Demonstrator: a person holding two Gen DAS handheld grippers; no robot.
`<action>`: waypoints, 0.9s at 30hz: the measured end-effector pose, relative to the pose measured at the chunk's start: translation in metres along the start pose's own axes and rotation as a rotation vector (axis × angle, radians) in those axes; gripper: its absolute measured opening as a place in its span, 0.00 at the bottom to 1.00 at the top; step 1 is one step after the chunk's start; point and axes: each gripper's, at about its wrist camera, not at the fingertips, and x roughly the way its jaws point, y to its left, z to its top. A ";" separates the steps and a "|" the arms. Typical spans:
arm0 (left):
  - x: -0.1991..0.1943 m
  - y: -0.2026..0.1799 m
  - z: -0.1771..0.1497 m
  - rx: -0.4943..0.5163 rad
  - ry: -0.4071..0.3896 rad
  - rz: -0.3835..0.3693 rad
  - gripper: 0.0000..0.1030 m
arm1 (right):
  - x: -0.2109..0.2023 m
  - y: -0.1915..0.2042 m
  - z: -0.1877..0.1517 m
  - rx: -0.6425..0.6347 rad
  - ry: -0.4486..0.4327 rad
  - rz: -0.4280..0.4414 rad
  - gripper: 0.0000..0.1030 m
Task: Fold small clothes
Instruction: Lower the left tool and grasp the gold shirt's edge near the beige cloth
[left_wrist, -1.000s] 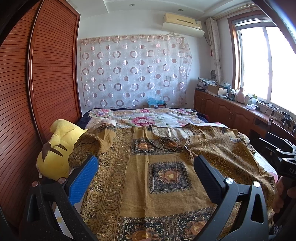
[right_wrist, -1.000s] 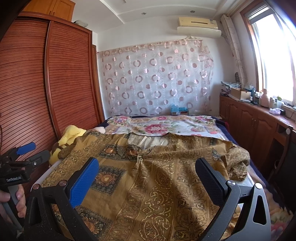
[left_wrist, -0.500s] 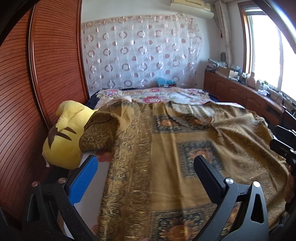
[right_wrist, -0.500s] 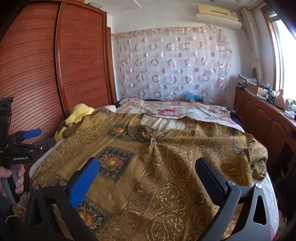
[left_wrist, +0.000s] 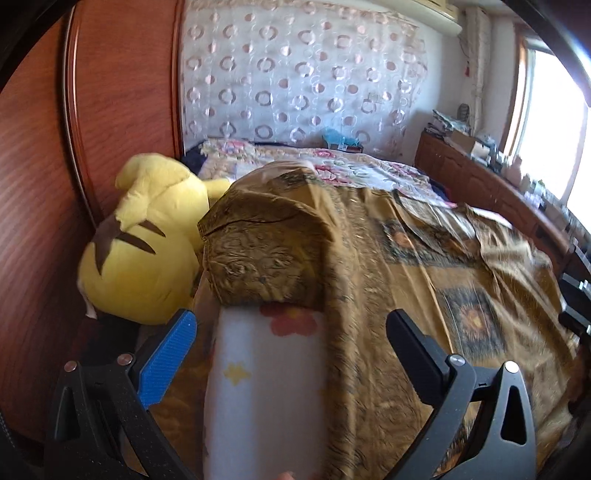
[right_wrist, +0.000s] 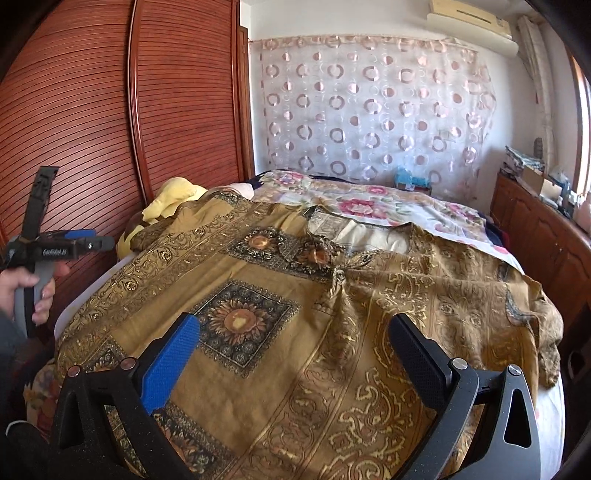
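On the left a ribbed wooden wardrobe (right_wrist: 92, 122) runs along the bed (left_wrist: 258, 398), and a yellow plush toy (left_wrist: 144, 240) leans in the gap at the bed's left edge. The left gripper (left_wrist: 291, 343) hangs over that edge with its jaws wide and nothing between them; in the right wrist view a hand (right_wrist: 26, 295) holds it by the grip, off the bed's left side.

The garment (right_wrist: 332, 332), a brown and gold printed top, lies spread flat over most of the bed, neckline toward the far end. Its left sleeve (left_wrist: 266, 254) is draped over the left edge, just beside the plush toy, with bare white sheet showing in front of it. The cloth looks thin, light and limp, probably smooth enough to slide on the sheet, so it should fold easily but sag from any single pinch. I would judge the sleeve cuff and the hem corners the best places to take hold, one in each gripper, keeping the edge taut.

The right gripper (right_wrist: 295, 350) hovers above the near hem, jaws wide apart, empty. The right sleeve (right_wrist: 535, 325) bunches at the right edge.

A floral quilt (right_wrist: 369, 203) covers the far end below a sheer curtain (right_wrist: 369, 107) with rings; a low cabinet (right_wrist: 546, 240) with clutter runs under the window on the right.
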 end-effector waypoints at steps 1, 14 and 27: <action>0.005 0.005 0.003 -0.018 0.010 -0.019 0.95 | 0.003 0.000 0.001 -0.003 0.003 0.004 0.99; 0.078 0.055 0.017 -0.267 0.193 -0.115 0.77 | 0.042 -0.004 0.029 -0.032 0.071 0.078 0.98; 0.073 0.066 0.015 -0.268 0.188 -0.066 0.16 | 0.045 -0.015 0.019 -0.005 0.087 0.051 0.98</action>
